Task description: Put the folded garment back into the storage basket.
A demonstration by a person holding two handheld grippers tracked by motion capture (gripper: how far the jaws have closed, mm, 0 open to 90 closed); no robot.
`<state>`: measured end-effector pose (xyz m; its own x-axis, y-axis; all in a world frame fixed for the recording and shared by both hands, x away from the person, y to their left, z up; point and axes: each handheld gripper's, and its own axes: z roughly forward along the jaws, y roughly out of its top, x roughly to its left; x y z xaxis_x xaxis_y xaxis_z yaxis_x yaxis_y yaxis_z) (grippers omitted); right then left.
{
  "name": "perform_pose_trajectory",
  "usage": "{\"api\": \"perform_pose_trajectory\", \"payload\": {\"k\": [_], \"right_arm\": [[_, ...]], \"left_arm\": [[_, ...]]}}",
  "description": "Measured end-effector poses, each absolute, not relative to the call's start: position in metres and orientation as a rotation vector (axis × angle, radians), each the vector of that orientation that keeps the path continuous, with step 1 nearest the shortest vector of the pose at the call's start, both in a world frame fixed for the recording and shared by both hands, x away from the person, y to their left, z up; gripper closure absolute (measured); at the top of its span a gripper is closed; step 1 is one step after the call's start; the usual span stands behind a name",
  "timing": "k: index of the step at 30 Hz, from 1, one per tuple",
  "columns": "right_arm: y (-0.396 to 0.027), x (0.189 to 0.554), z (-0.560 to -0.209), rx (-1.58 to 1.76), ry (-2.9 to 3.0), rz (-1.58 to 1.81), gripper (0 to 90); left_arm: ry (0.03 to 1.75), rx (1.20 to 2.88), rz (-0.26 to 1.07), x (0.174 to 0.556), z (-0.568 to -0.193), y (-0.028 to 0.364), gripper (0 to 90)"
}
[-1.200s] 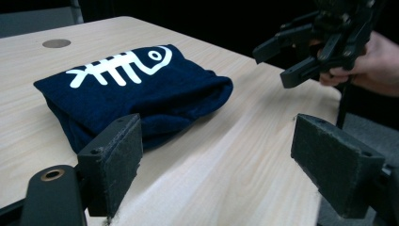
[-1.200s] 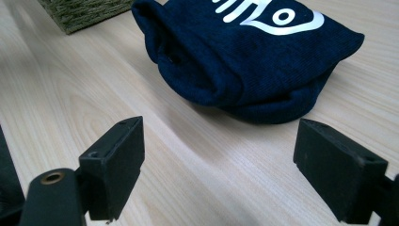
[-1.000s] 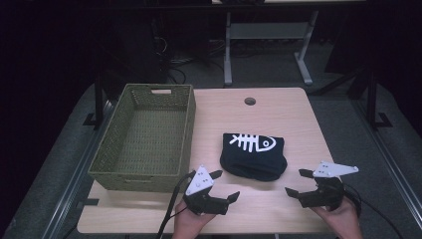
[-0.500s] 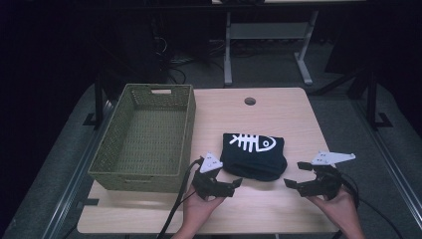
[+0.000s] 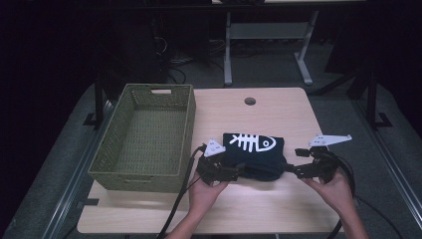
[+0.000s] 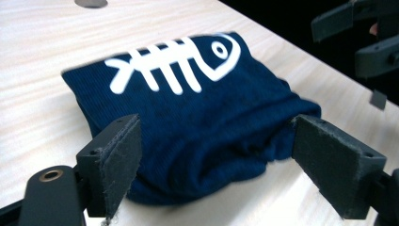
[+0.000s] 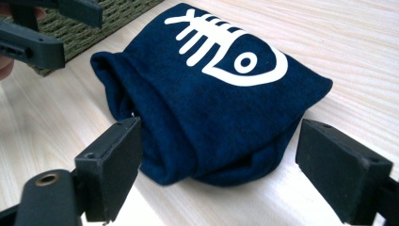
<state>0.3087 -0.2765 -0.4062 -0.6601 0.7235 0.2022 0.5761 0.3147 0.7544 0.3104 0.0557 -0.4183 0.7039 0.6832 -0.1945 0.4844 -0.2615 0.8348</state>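
A folded navy cloth [image 5: 256,154] bears a white fish-skeleton print; it lies between the left gripper [image 5: 234,173] and right gripper [image 5: 293,168]; both jaws spread wide, framing its near edge.

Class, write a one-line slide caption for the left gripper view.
Open left gripper frames the near edge of a folded navy cloth with a white fishbone print.
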Motion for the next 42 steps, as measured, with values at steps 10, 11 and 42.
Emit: {"api": "perform_pose_trajectory", "payload": {"k": [10, 11, 42], "right_arm": [[-0.269, 0.336, -0.403, 1.287, 2.414, 1.212, 15.2], [-0.269, 0.338, -0.404, 1.291, 2.418, 1.204, 15.2], [-0.260, 0.375, -0.461, 1.584, 2.459, 1.091, 37.9]], "left_arm": [[1.007, 1.899, 0.244, 0.340, -0.420, 0.055, 16.8], [1.007, 1.899, 0.244, 0.340, -0.420, 0.055, 16.8], [1.251, 1.949, 0.097, 0.369, -0.466, 0.054, 33.3]]}}
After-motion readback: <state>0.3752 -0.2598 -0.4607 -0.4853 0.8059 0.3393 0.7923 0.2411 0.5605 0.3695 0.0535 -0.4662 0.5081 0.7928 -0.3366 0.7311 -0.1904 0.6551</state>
